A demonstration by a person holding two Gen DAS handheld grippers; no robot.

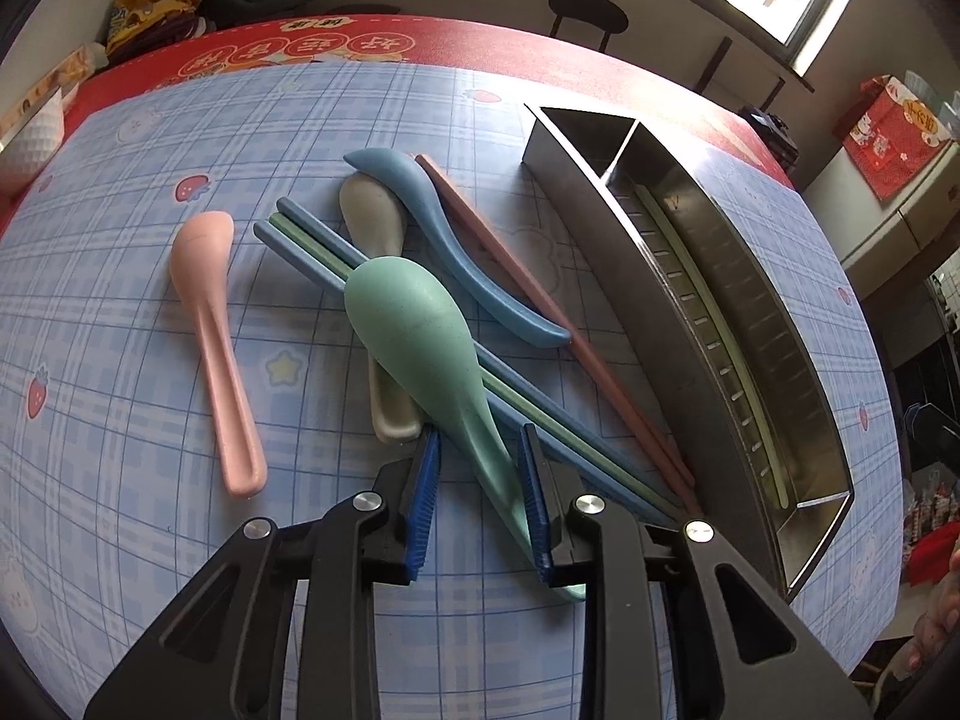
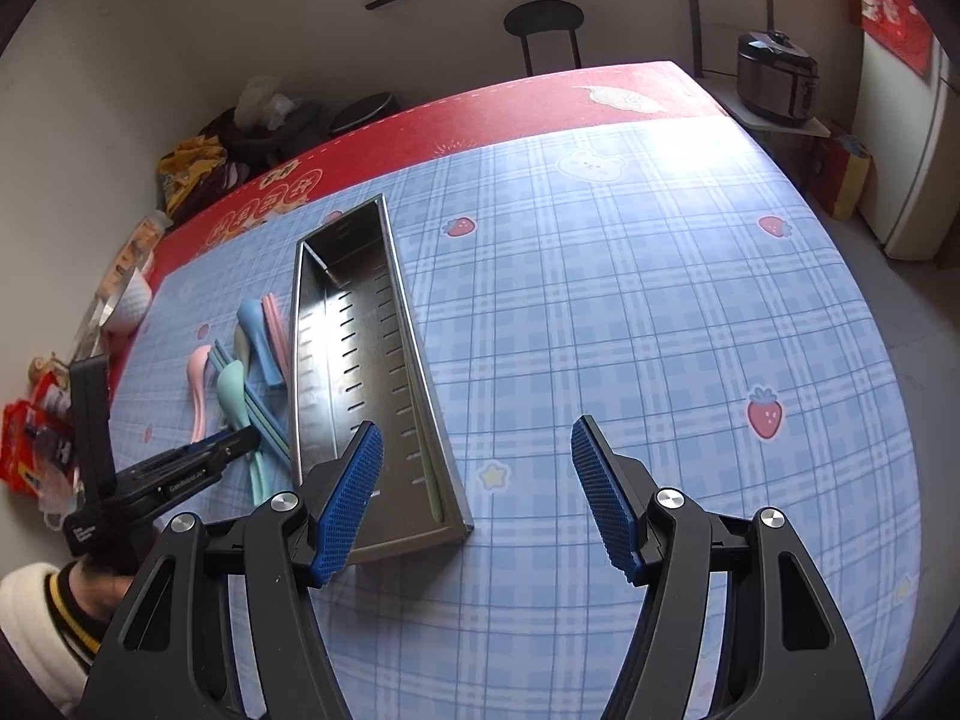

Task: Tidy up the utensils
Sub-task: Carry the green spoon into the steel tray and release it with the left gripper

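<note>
A mint-green spoon [image 1: 408, 324] lies bowl-down across blue and green chopsticks [image 1: 312, 240] on the checked tablecloth. My left gripper [image 1: 480, 431] straddles its handle, pads slightly apart, with a gap on the left side. Around it lie a pink spoon [image 1: 210, 312], a beige spoon [image 1: 375, 210], a blue spoon [image 1: 456, 240] and reddish-brown chopsticks [image 1: 510, 252]. To the right stands the long metal tray [image 1: 606, 228] with one pale green chopstick [image 1: 714, 324] inside. My right gripper [image 2: 477, 426] is open and holds nothing, above the cloth by the near end of the tray [image 2: 420, 396].
A white bowl [image 1: 30, 138] sits at the table's far left edge. Snack packets [image 2: 30, 450] lie off the left side. A black stool [image 2: 543, 18] and a rice cooker [image 2: 777, 81] stand beyond the table. A person's sleeve [image 2: 36, 612] is at lower left.
</note>
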